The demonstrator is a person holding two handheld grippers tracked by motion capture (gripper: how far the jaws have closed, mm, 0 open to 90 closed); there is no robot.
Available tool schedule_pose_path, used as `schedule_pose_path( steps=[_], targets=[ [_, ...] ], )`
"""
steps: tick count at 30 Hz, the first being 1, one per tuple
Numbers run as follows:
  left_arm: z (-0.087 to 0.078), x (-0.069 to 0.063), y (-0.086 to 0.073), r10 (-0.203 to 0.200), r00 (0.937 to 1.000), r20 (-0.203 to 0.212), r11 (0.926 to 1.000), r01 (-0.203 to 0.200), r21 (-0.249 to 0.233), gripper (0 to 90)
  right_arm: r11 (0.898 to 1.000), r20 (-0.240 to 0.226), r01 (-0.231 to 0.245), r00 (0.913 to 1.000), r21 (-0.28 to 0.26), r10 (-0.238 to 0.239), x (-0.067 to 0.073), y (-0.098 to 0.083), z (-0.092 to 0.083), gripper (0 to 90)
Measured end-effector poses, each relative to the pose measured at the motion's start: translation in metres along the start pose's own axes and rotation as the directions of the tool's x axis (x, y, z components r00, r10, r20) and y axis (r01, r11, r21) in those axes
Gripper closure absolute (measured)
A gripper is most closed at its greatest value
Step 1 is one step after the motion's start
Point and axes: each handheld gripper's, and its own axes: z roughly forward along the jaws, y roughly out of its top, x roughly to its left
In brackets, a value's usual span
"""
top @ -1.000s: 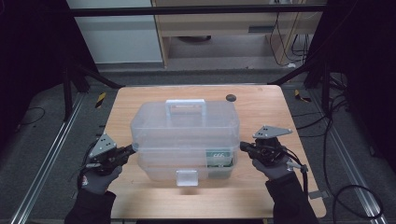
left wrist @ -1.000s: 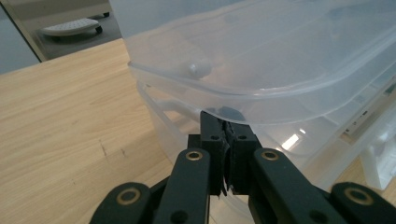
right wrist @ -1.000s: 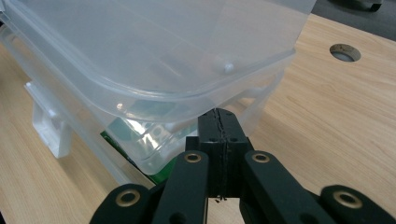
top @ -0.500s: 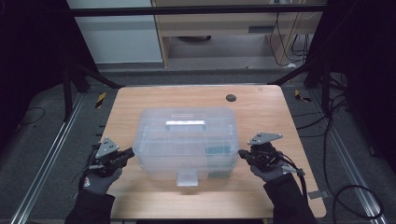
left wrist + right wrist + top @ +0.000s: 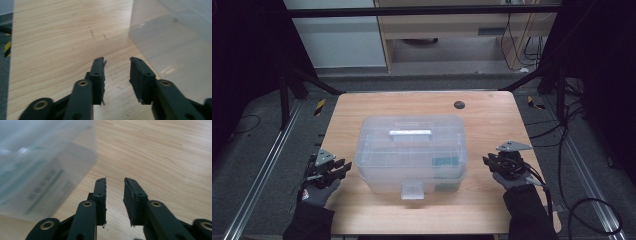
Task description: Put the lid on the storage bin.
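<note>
Both tongs have just been opening, nothing between either pair: left tongs (image 5: 343,167) just off the left end of the clear plastic storage box (image 5: 412,150), right tongs (image 5: 486,161) off its right end. Box sits mid-worktop (image 5: 362,105), long axis left to right, handle (image 5: 410,133) on top, lid seemingly closed. Both hands equally near; bare wood lies around it.

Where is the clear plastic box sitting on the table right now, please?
In the high view the clear plastic box sits mid-table, between the left gripper and right gripper, touching neither.
</note>
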Motion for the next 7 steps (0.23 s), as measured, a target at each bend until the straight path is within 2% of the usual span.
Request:
schedule_pose_path(
  steps=[2, 7],
  targets=[
    [0.001, 0.003, -0.001, -0.003, 0.9999, -0.014, 1.0000, 0.003, -0.006, 54.5, 1.000, 0.017, -0.029, 0.9994, 0.000, 0.029, -0.010, -0.006, 0.003, 63.9],
    [0.004, 0.008, -0.004, -0.009, 0.9986, -0.053, 0.9998, 0.008, -0.015, 41.4, 0.998, 0.066, -0.068, 0.9955, 0.004, 0.068, -0.029, -0.018, 0.007, 53.5]
  ],
)
